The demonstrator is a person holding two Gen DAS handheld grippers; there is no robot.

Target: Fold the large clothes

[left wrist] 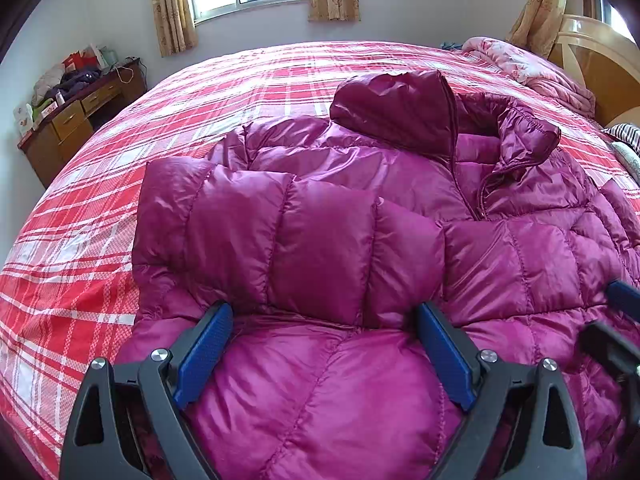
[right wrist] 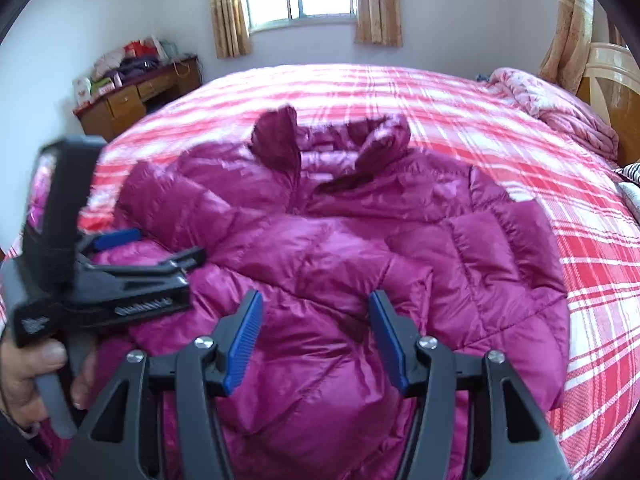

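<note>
A quilted magenta down jacket [left wrist: 360,216] is spread on the red-and-white plaid bed [left wrist: 80,240], its collar pointed away from both tools. The left gripper [left wrist: 324,344] is held spread over the folded-in sleeve [left wrist: 288,240]. The right gripper [right wrist: 316,336] is held nearer the lower body panels, its jaws parted and pinching nothing.
</note>
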